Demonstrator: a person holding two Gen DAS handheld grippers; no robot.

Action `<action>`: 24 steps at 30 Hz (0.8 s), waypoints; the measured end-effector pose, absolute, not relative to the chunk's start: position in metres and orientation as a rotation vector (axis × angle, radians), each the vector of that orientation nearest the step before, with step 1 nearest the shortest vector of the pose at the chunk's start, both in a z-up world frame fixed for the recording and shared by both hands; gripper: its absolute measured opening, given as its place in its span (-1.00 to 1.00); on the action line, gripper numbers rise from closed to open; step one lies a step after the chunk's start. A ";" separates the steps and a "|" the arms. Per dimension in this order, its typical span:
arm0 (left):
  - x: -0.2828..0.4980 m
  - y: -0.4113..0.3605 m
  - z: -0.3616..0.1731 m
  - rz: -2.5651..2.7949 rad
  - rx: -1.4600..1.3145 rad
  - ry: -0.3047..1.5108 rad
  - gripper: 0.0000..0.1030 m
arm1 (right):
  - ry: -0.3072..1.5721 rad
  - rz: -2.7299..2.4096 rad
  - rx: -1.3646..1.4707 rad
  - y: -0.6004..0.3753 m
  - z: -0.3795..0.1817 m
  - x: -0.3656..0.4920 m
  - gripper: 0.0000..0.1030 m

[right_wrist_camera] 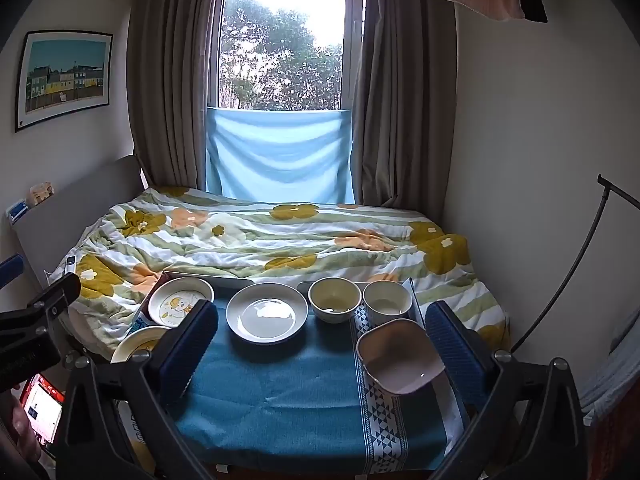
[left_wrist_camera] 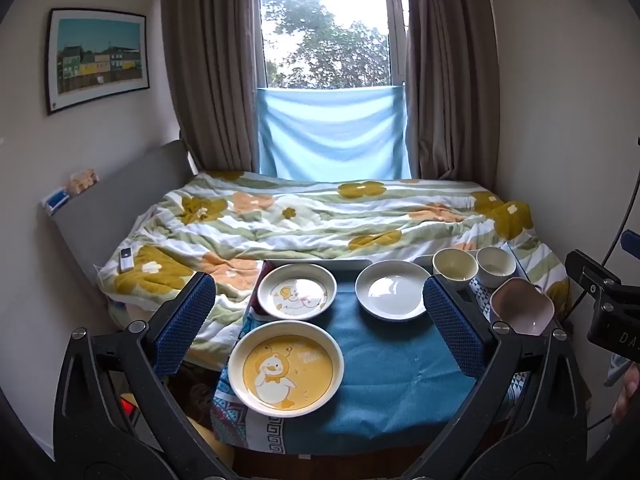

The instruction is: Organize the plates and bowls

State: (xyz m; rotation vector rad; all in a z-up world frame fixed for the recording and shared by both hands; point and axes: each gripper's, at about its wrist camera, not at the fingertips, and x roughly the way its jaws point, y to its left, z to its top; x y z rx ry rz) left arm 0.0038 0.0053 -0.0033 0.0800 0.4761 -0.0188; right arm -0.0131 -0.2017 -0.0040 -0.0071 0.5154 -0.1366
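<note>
Your left gripper (left_wrist_camera: 320,320) and right gripper (right_wrist_camera: 320,344) both hang spread, holding nothing. The yellow duck-print ceramic plate (left_wrist_camera: 285,368), lower centre, overhangs the blue cloth-covered table (left_wrist_camera: 392,372) — nudge it and it drops. At lower right, the tilted pink square bowl (right_wrist_camera: 400,356) crowds two cream bowls (right_wrist_camera: 335,299).

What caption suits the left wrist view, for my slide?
Open left gripper hovering over duck plates, white plate and bowls.

letters "DA" on the black clamp body (left_wrist_camera: 616,336) at the right edge, other print too blurred to read
</note>
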 end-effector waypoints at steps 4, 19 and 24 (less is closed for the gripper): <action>0.005 0.007 -0.005 -0.024 0.080 0.479 0.99 | 0.514 -0.137 -0.008 -0.201 -0.003 -0.013 1.00; 0.004 0.004 -0.001 -0.031 0.077 0.469 0.99 | 0.511 -0.138 -0.008 -0.204 -0.003 -0.014 1.00; 0.002 0.004 0.001 -0.034 0.079 0.460 0.99 | 0.510 -0.137 -0.009 -0.205 -0.004 -0.014 1.00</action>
